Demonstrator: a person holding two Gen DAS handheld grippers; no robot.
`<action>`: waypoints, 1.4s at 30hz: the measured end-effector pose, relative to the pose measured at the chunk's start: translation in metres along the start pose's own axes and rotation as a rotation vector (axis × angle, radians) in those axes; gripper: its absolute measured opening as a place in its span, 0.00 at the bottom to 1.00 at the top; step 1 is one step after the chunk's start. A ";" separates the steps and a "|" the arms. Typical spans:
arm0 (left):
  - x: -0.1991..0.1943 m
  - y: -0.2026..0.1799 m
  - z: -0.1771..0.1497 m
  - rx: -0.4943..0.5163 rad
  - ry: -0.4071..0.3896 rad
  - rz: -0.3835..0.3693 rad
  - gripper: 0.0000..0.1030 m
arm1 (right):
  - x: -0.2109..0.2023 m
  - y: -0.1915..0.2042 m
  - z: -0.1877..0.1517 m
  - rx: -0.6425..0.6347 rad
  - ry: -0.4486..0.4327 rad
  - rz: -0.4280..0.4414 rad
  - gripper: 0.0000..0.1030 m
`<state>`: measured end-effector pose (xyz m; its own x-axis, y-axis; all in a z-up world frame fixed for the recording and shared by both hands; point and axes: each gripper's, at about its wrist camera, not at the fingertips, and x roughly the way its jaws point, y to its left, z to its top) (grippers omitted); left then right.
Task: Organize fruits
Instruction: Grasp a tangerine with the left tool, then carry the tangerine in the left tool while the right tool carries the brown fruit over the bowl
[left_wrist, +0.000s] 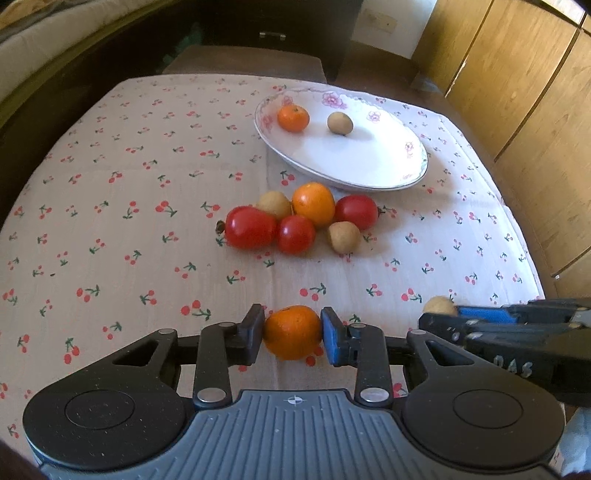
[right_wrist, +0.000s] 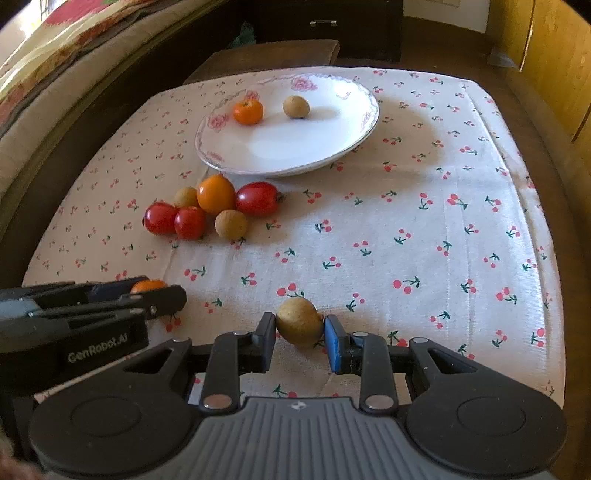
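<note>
Left wrist view, left hand-held gripper clamped on mandarin, right hand-held gripper clamping longan — fruit cluster before plate.

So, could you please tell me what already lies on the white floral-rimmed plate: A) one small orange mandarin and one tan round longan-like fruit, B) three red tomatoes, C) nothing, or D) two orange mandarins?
A: the white floral-rimmed plate holds just one small orange mandarin and one tan round fruit, while the red tomatoes sit on the cloth in front of it.

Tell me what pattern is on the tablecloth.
Small red cherries with green stems on a pale tablecloth, clearest in the right wrist view.
</note>
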<state>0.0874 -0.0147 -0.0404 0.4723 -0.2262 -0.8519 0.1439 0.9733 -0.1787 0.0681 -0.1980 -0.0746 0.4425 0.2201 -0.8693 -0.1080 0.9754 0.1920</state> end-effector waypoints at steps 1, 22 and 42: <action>0.000 0.000 0.000 0.001 0.000 -0.003 0.43 | 0.001 0.000 0.000 0.003 0.003 0.003 0.29; 0.003 -0.003 -0.001 0.024 -0.018 0.029 0.39 | 0.000 0.004 0.002 -0.025 -0.011 -0.014 0.28; -0.022 -0.014 0.017 0.017 -0.069 -0.007 0.39 | -0.022 0.010 0.023 -0.013 -0.084 0.007 0.28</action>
<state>0.0897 -0.0241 -0.0111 0.5299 -0.2355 -0.8147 0.1620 0.9711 -0.1754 0.0775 -0.1933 -0.0436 0.5146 0.2272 -0.8268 -0.1227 0.9738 0.1912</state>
